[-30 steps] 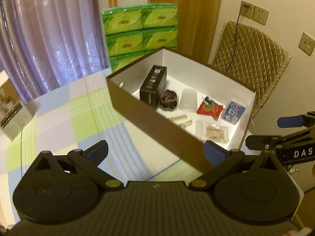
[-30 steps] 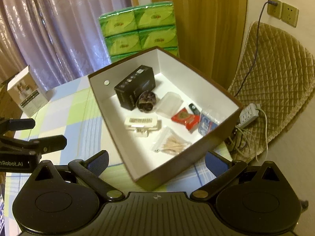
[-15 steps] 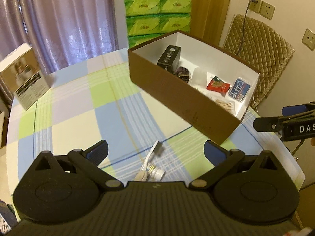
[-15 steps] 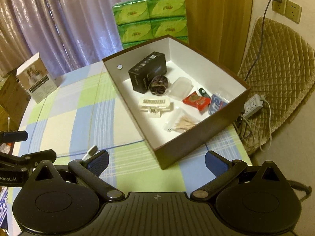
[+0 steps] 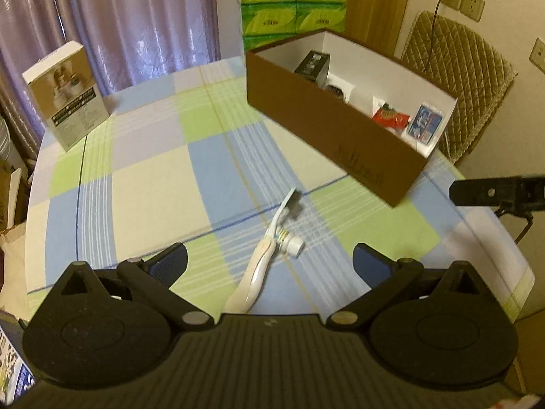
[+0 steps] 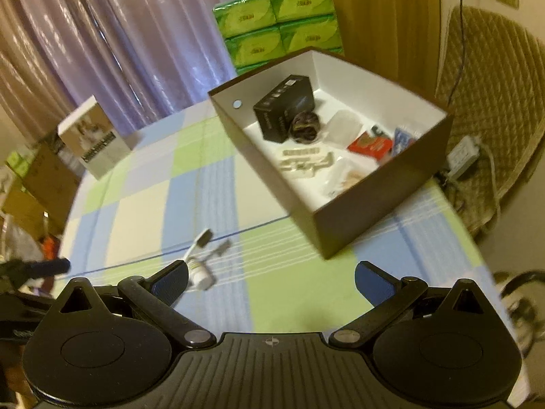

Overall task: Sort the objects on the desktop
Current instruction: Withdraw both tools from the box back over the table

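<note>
Toothbrush [image 5: 272, 242] newly nearer left fingers [image 5: 170, 262]

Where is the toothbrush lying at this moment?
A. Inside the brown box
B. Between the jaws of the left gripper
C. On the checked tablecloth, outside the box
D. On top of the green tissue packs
C. The toothbrush lies flat on the tablecloth, apart from the brown box, with both grippers' jaws open and empty.

Spread jaws of the right gripper [image 6: 270, 277] above checked tablecloth [image 6: 143, 218], toothbrush [image 6: 199, 242] near brown box [image 6: 381, 218].
</note>
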The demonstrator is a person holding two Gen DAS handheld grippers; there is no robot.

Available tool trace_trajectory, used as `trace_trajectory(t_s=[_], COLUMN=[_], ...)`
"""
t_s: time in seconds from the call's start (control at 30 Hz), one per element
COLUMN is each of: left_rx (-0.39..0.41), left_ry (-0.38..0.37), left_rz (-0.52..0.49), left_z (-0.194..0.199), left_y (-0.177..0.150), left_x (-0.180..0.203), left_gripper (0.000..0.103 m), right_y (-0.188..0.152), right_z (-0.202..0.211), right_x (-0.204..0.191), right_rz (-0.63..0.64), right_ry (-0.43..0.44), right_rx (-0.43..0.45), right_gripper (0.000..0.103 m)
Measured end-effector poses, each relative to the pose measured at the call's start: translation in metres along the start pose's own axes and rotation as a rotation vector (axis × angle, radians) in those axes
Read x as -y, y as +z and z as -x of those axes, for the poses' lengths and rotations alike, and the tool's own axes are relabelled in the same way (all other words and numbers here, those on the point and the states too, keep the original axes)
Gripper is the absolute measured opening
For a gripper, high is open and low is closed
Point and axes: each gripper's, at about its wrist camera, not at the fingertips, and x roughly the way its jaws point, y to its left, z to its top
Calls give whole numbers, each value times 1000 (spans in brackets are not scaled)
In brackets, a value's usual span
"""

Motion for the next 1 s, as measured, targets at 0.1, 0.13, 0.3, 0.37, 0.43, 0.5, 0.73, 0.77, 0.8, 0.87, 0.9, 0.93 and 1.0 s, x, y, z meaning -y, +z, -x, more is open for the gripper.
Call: trace_trajectory(t_s=[0.1,0.13,0.3,0.37,0.43,0.5,0.73,0.77,0.8,0.87,0.9,0.93,1.0], left_rx=[-26,-34,-62,-70,-74,-78,-99,-101,-103,-108,-112,-116,-123], left_ry=[2,-2,-14,-11,-6,2,11,12,14,16,16,17,19], left_rz=[-2,-2,-3,-5,-5,-5,2,1,-1,0,0,0,-2], left_z=[-4,-6,-15,-19,-23,-26,-37,-38,-39,-42,-44,-45,-49], left_y=[-11,-15,-30,-34,-36,-38,-39,-38,-38,-38,-38,-38,-39], left_x=[-4,-5,-10,-11,-13,-15,-20,-20,-21,-22,-22,-22,-23], left_gripper=[102,102,99,99,98,97,96,96,96,96,96,96,96], right_y=[-9,-12,-27,-31,-35,-39,-47,-48,-49,-49,-49,-50,-50], right_z=[-5,-7,-22,-28,-34,-39,-54,-56,-58,-61,-63,-65,-69], right_x=[-3,-4,-9,-10,-12,-14,-22,-22,-23,-23,-23,-24,-25], right_rz=[5,15,65,83,107,138,204,209,211,212,213,214,220], right_ry=[1,-1,-46,-52,-61,-62,-83,-85,-83,-76,-73,-71,-70], right_rx=[-25,-33,-64,-76,-83,-84,-93,-96,-98,-103,-105,-106,-109], right_gripper=[101,101,101,101,101,101,101,101,101,101,101,101,101])
